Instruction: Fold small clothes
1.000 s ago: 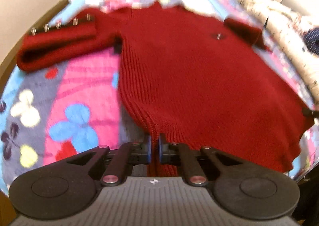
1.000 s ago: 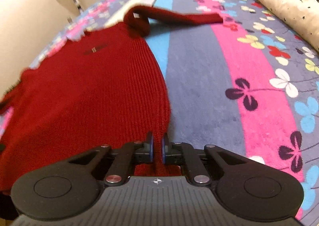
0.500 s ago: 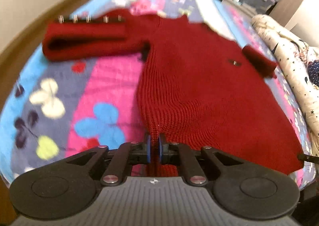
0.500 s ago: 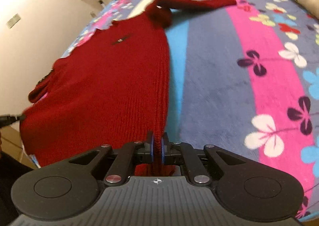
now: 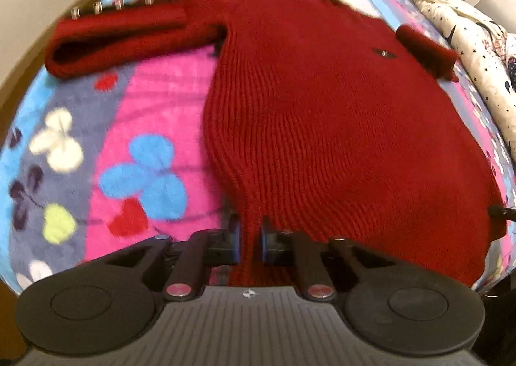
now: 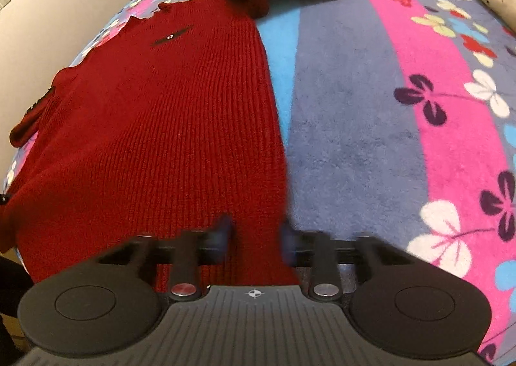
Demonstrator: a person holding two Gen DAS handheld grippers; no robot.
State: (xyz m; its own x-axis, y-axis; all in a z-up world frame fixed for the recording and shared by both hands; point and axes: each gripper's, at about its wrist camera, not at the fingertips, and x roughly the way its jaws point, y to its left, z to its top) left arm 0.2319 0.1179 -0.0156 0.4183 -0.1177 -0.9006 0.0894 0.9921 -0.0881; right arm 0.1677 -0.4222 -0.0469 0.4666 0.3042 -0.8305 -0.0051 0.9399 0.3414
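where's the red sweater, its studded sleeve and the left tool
red sweater (image 5: pixel 338 127), left wrist view, middle of the knit body
studded sleeve (image 5: pixel 119 30), left wrist view, mid-sleeve
left tool (image 5: pixel 250 241), left wrist view, between its fingertips

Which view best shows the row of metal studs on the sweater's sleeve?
The left wrist view: the studs stand in a clear line along the sleeve of the sweater. In the right wrist view they are only tiny specks at the far left edge.

Both wrist views look low along the bed; both share the red sweater (image 5: pixel 322 127).
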